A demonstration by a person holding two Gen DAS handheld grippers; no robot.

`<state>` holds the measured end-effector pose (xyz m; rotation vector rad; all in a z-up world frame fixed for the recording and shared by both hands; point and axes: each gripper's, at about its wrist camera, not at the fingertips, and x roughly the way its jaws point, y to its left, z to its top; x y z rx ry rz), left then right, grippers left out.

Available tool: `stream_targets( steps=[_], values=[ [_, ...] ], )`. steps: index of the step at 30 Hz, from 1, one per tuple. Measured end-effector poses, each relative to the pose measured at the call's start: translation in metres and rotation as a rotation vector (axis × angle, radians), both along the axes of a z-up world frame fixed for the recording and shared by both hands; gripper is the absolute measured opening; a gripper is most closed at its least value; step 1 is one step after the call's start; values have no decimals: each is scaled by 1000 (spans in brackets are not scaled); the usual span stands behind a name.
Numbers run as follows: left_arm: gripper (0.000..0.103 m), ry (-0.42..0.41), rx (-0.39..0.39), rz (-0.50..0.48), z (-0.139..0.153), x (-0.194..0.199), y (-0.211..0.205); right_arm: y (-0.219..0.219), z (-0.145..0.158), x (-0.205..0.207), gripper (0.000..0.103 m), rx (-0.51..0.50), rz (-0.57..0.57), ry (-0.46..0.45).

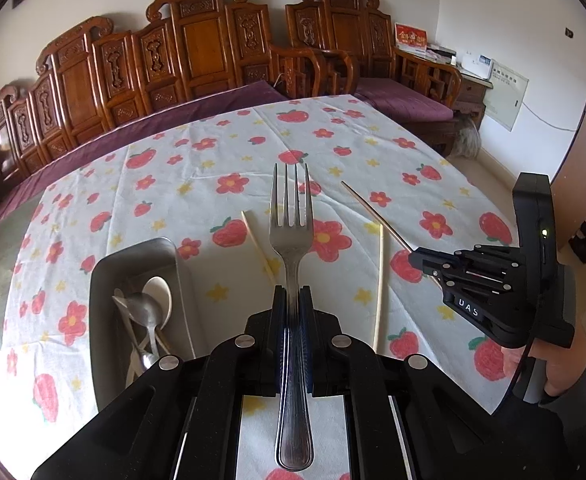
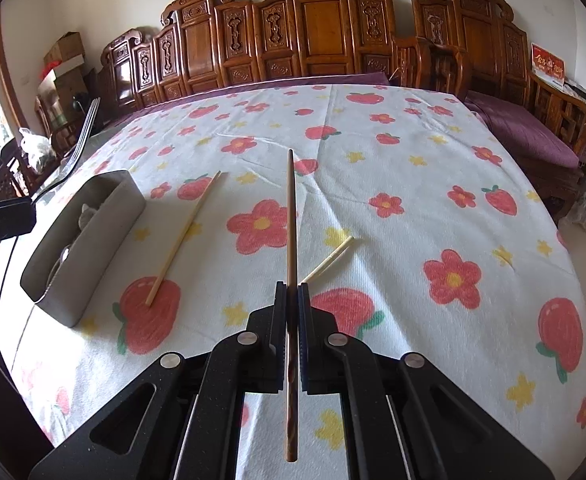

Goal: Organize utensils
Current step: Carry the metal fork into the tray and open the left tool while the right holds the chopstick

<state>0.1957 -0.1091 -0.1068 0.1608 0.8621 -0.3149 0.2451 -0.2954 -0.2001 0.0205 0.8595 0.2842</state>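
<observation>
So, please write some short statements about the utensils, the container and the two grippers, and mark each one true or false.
1. The left gripper holds a silver metal fork. True.
2. The right gripper is open and empty. False: it is shut on a dark brown wooden chopstick.
3. The grey metal rectangular container already holds spoons. True.
4. All chopsticks are in the container. False: two pale wooden chopsticks lie on the flower-print tablecloth.
5. The fork's tines point toward the camera. False: they point away from it.
</observation>
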Motion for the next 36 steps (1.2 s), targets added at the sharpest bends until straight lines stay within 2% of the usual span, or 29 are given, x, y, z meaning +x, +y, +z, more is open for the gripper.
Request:
stream_targets(
  steps=[10, 15, 23, 30, 36],
  values=[
    [6, -19, -35, 28, 22, -8, 19, 18, 46, -23, 6, 43, 31, -27],
    [6, -40, -52, 44, 42, -14, 32, 24, 70, -32, 6, 48, 32, -27],
    [6, -53, -73, 60, 62, -15, 54, 32, 92, -44, 6, 45, 43, -19],
    [6, -35, -84, 97, 49, -6, 82, 51, 97, -46, 6, 36, 82, -29],
    [6, -2, -97, 132, 28, 8, 107, 72, 86, -39, 6, 35, 131, -3]
  ],
)
